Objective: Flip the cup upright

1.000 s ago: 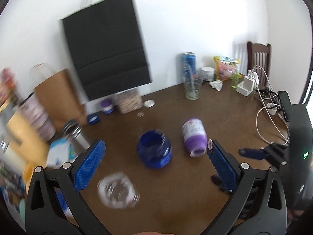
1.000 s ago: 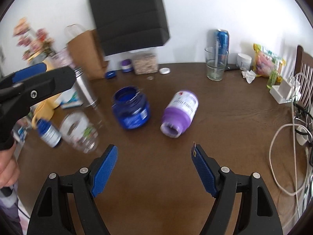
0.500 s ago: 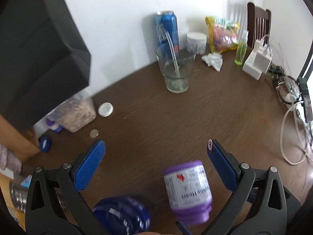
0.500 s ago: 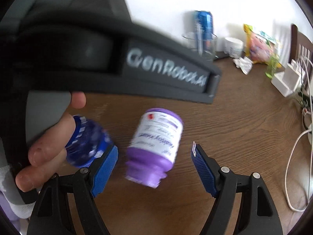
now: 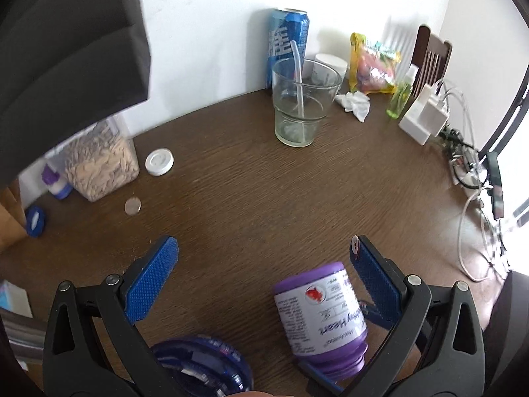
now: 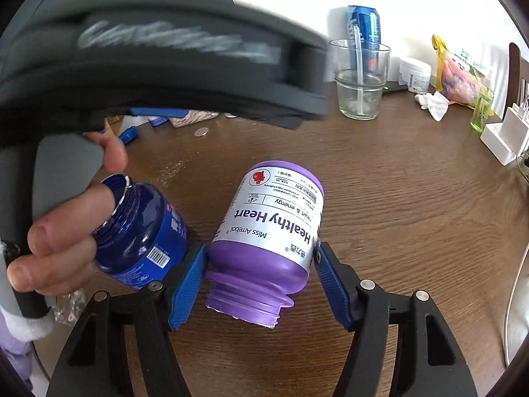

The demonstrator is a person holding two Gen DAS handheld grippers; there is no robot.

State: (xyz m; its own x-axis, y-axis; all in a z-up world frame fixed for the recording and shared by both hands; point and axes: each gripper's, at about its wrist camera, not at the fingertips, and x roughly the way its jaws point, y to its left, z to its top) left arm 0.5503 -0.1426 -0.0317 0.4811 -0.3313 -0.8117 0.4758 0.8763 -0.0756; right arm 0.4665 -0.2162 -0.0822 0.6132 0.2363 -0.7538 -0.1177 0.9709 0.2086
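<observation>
The right gripper (image 6: 259,268) has its two blue pads (image 6: 188,284) against the sides of one purple jar (image 6: 271,231), which lies on its side on the table (image 6: 396,198), open mouth toward the camera. The left gripper (image 5: 264,274) is spread wide above the table, holding nothing. One blue jar (image 6: 142,231) lies tipped just beside the purple one, by a hand (image 6: 62,241). Further off stand one glass (image 5: 302,102), one can (image 5: 287,43), and lie one white lid (image 5: 159,162) and one coin (image 5: 133,205)
</observation>
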